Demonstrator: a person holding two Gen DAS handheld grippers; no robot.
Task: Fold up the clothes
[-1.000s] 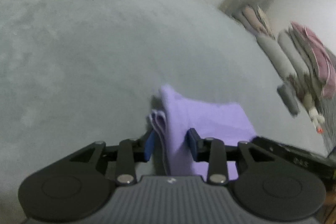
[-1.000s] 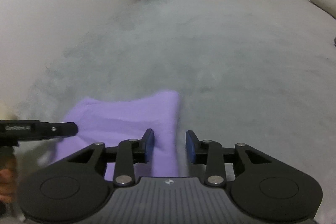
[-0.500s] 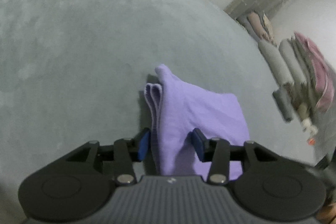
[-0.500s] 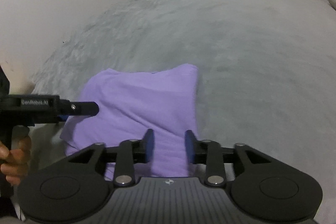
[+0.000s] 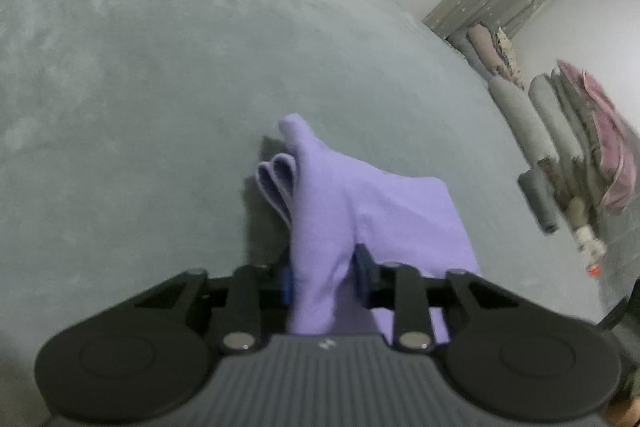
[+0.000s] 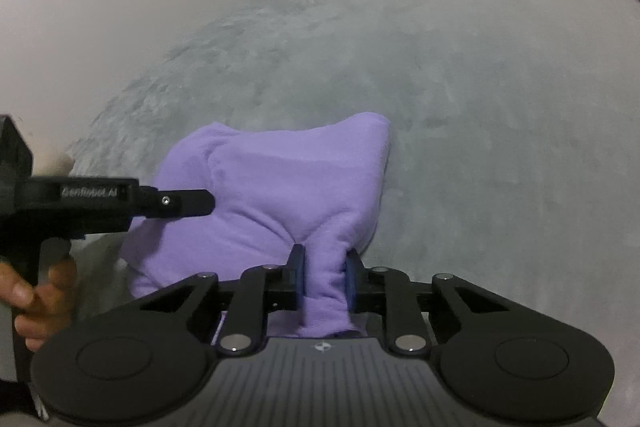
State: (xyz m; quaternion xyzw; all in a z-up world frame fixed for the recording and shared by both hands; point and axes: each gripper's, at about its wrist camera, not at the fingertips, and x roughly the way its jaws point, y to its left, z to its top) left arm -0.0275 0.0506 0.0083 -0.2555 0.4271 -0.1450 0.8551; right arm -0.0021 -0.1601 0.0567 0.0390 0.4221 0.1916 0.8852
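Purple garment (image 5: 384, 211): soft, matte fleece-like knit, folded into several layers, lying low-centre in both views on a grey plush surface (image 5: 160, 75) with a mottled, brushed nap.

Left wrist view: left gripper (image 5: 324, 277), black linkage arms with blue pads, jaws clamped on a bunched ridge of the purple cloth that runs from the jaws toward frame centre. Left of that ridge, two rounded, looped layer edges show side by side. The rest of the cloth spreads flat to the right of the jaws.

Right wrist view: right gripper (image 6: 325, 279), same build, jaws pressed together on a narrow pinched fold of the garment (image 6: 280, 183); cloth puckers into creases above the pads. The garment forms a rounded, puffy slab with a blunt upper-right corner. The left gripper (image 6: 192, 203) enters from the left edge, its black finger lying against the cloth; bare fingers of the left hand (image 6: 36, 291) wrap its handle.

Upper right of the left view: rolled grey bolsters (image 5: 536, 123) against the wall, a pink cloth (image 5: 612, 151) draped over them. No containers visible.
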